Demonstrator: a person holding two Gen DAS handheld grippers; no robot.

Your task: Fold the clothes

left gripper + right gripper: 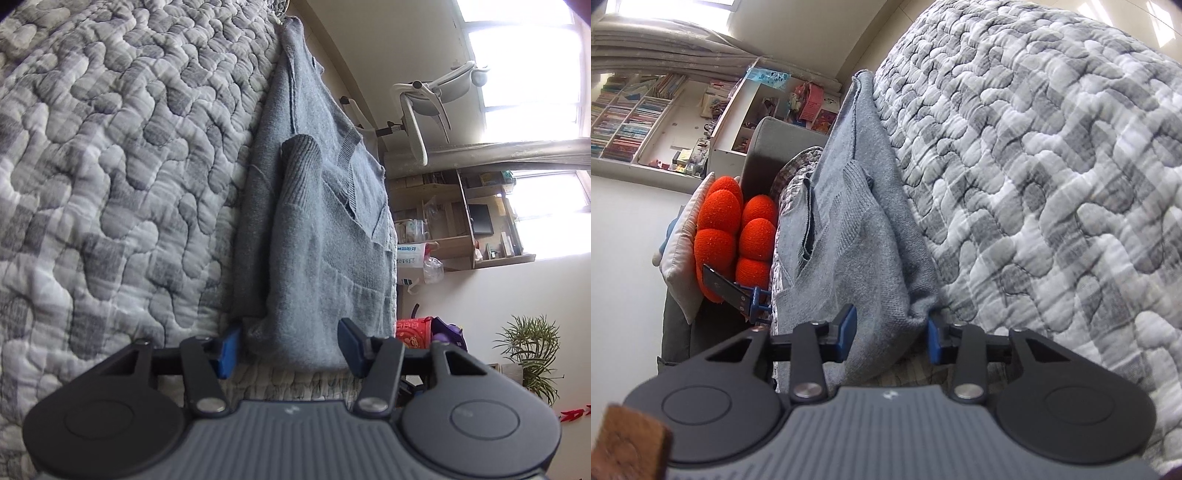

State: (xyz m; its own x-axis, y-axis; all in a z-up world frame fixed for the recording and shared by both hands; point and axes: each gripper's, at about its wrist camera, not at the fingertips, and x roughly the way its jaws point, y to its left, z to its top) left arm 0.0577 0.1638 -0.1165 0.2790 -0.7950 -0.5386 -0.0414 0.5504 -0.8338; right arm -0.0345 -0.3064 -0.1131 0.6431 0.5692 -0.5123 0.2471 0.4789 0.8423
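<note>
A grey knit sweater (317,229) lies flat on a quilted grey-and-white bedspread (110,166), with one sleeve (295,192) folded lengthwise over its body. My left gripper (290,349) is open, its blue pads (227,350) on either side of the sweater's near edge, where the sleeve begins. In the right wrist view the same sweater (849,240) runs away along the bedspread (1052,184). My right gripper (890,336) is open as well, and a bunched fold of the sweater's near edge sits between its fingers (846,328).
Beside the bed stand a white office chair (428,99), a cluttered wooden desk (461,221) and a potted plant (532,350). On the other side are an orange bobble cushion (735,229), a white pillow (683,258), a grey sofa arm (768,147) and bookshelves (631,122).
</note>
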